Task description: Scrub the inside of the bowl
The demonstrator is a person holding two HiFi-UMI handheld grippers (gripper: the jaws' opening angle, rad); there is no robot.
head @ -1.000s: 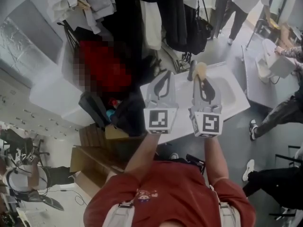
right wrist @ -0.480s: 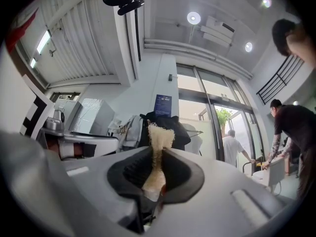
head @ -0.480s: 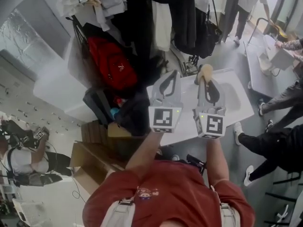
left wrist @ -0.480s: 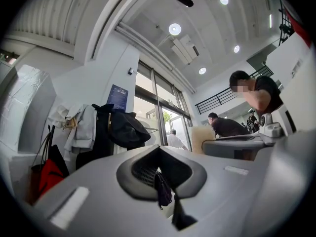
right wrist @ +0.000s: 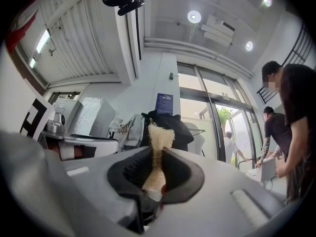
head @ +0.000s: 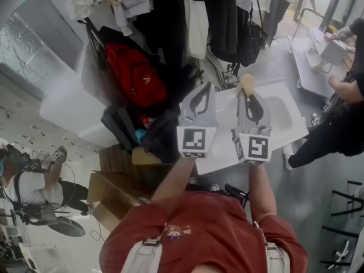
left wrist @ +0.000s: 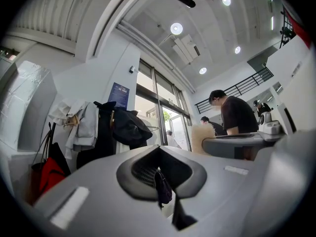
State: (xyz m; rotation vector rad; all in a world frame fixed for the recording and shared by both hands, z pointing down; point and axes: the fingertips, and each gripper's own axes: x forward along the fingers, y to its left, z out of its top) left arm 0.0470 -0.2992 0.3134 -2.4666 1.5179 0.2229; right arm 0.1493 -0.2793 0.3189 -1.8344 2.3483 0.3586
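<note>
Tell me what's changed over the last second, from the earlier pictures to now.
The bystander in dark clothes has shifted beside the white sink, and more of them is now in view. Nothing was grasped or released. Unchanged: right gripper shut on the loofah scrubber, left gripper shut and empty, side by side.

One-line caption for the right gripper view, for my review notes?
Right gripper shut on a beige scrubber, aimed slightly upward toward hanging coats; no bowl in view.

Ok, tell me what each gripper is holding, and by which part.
The right gripper is shut on a tan scrubbing sponge, pinching its lower end; the rest sticks out past the jaws. The left gripper is shut on nothing.
</note>
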